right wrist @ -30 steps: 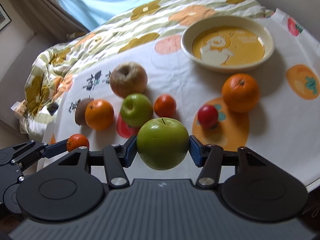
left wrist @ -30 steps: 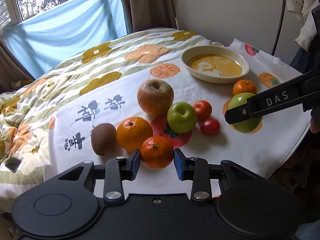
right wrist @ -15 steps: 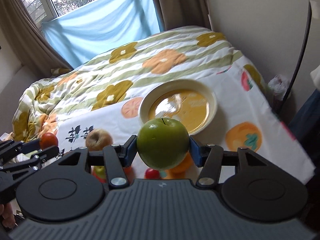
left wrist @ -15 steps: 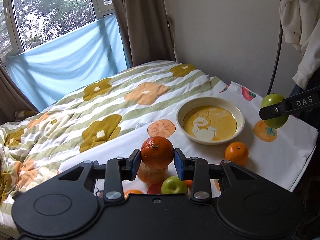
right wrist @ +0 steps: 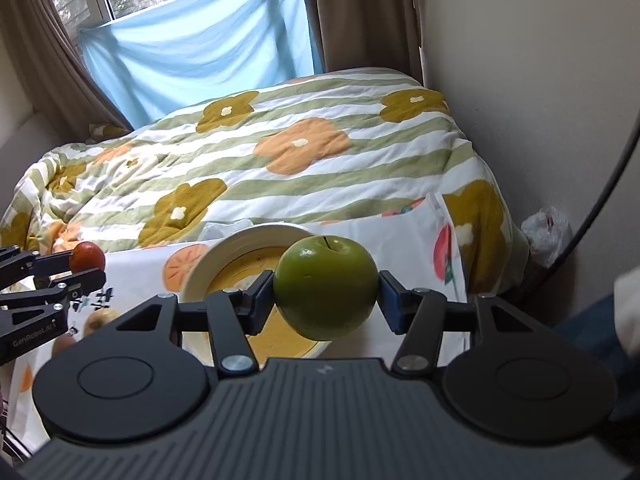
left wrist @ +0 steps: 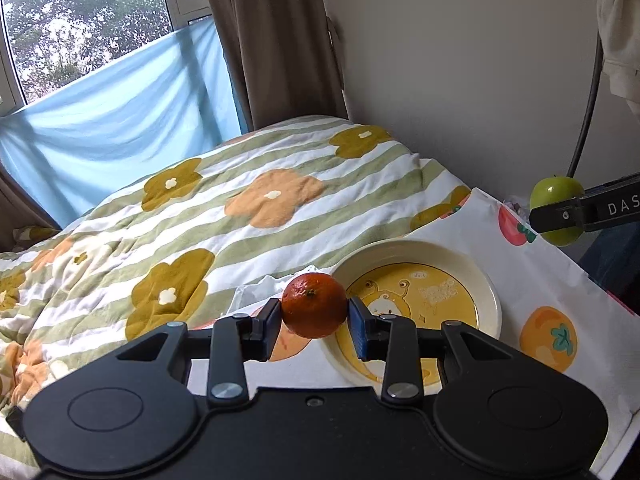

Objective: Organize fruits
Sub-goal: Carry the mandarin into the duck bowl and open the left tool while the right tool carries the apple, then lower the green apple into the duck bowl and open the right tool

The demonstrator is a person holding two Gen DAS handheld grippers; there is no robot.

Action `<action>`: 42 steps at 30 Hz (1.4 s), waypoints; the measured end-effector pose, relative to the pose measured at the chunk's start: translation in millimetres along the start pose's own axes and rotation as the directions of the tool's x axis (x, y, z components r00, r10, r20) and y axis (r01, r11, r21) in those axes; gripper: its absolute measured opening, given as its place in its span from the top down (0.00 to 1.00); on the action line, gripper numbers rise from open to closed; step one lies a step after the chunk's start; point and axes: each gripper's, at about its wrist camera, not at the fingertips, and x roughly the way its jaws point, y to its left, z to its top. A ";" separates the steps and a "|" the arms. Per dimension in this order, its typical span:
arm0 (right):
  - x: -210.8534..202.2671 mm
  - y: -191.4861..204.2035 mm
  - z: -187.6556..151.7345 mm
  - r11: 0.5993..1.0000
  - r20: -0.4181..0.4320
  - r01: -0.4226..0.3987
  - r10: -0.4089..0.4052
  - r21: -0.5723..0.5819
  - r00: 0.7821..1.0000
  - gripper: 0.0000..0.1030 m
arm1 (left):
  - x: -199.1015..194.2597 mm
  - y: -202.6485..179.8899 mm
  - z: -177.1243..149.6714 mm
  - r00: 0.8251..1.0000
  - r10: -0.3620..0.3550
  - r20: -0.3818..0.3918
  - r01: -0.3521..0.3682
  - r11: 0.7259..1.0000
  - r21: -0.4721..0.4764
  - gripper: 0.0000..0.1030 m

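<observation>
Two hand-held grippers aloft: left [left wrist: 315,317] pinches tangerine [left wrist: 314,305] (right [right wrist: 326,300], green apple [right wrist: 326,284]).

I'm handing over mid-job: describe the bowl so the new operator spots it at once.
Find the bed with the flowered quilt; a white fruit-print cloth lies at its near end. On that cloth sits the bowl: round, shallow, with a cream rim and yellow inside bearing a cartoon animal, the only dish in sight.

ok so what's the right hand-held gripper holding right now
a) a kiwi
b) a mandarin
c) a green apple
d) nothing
c: in the right wrist view the right hand-held gripper is closed on a green apple, held up in front of the yellow bowl.
</observation>
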 end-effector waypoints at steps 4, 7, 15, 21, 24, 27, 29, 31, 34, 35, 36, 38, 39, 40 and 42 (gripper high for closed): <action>34.1 -16.0 15.1 1.000 -0.024 -0.007 0.007 -0.009 1.000 0.32 | 50.4 -12.4 12.9 0.999 -0.008 -0.040 0.008 1.000 0.010 0.62; 56.5 -25.9 22.5 1.000 -0.041 -0.020 0.020 -0.011 0.999 0.32 | 85.5 -19.3 18.6 0.997 -0.014 -0.072 0.015 1.000 0.015 0.62; 98.8 -41.4 30.1 0.999 -0.086 -0.048 0.047 -0.009 0.995 0.32 | 150.6 -34.6 19.7 0.987 -0.021 -0.157 0.026 0.999 0.032 0.61; 109.3 -49.3 30.2 0.998 -0.110 -0.062 0.062 0.006 0.992 0.32 | 160.7 -39.9 20.4 0.985 -0.010 -0.173 0.018 0.999 0.046 0.54; 111.5 -51.1 31.9 0.998 -0.117 -0.067 0.068 0.013 0.991 0.32 | 152.4 -38.7 22.4 0.990 -0.012 -0.143 0.020 0.999 0.049 0.30; 113.5 -50.2 34.3 0.997 -0.119 -0.074 0.074 0.006 0.990 0.32 | 142.9 -34.1 21.9 0.991 -0.011 -0.134 0.017 0.999 0.045 0.28; 114.6 -47.2 34.7 0.997 -0.121 -0.081 0.080 -0.003 0.989 0.32 | 137.2 -30.2 19.9 0.991 -0.003 -0.136 0.008 0.999 0.039 0.28; 115.7 -44.1 34.8 0.996 -0.124 -0.093 0.091 -0.009 0.988 0.32 | 130.3 -25.4 17.0 0.990 0.001 -0.138 0.003 1.000 0.026 0.28; 118.5 -37.6 34.1 0.994 -0.128 -0.109 0.106 -0.022 0.986 0.32 | 118.6 -18.9 11.2 0.990 0.009 -0.137 -0.009 1.000 0.004 0.27; 119.7 -34.5 33.9 0.993 -0.129 -0.116 0.111 -0.028 0.985 0.32 | 114.7 -17.1 8.7 0.990 0.014 -0.138 -0.014 1.000 -0.001 0.27; 121.2 -30.8 33.9 0.992 -0.131 -0.120 0.114 -0.035 0.985 0.32 | 110.8 -14.4 6.8 0.990 0.017 -0.140 -0.019 1.000 -0.009 0.27; 125.3 -21.3 32.7 0.990 -0.138 -0.126 0.116 -0.066 0.984 0.32 | 103.8 -10.9 2.6 0.989 0.023 -0.146 -0.028 0.999 -0.033 0.27; 127.2 -17.0 32.1 0.988 -0.140 -0.130 0.118 -0.082 0.983 0.32 | 100.7 -9.5 0.9 0.989 0.026 -0.147 -0.033 0.999 -0.044 0.27; 129.4 -12.3 31.4 0.985 -0.142 -0.137 0.122 -0.101 0.982 0.32 | 96.3 -7.4 -1.2 0.989 0.032 -0.146 -0.041 0.998 -0.057 0.27; 134.7 -0.1 28.9 0.975 -0.145 -0.159 0.137 -0.153 0.980 0.32 | 88.9 -4.0 -4.5 0.988 0.043 -0.147 -0.055 0.995 -0.078 0.27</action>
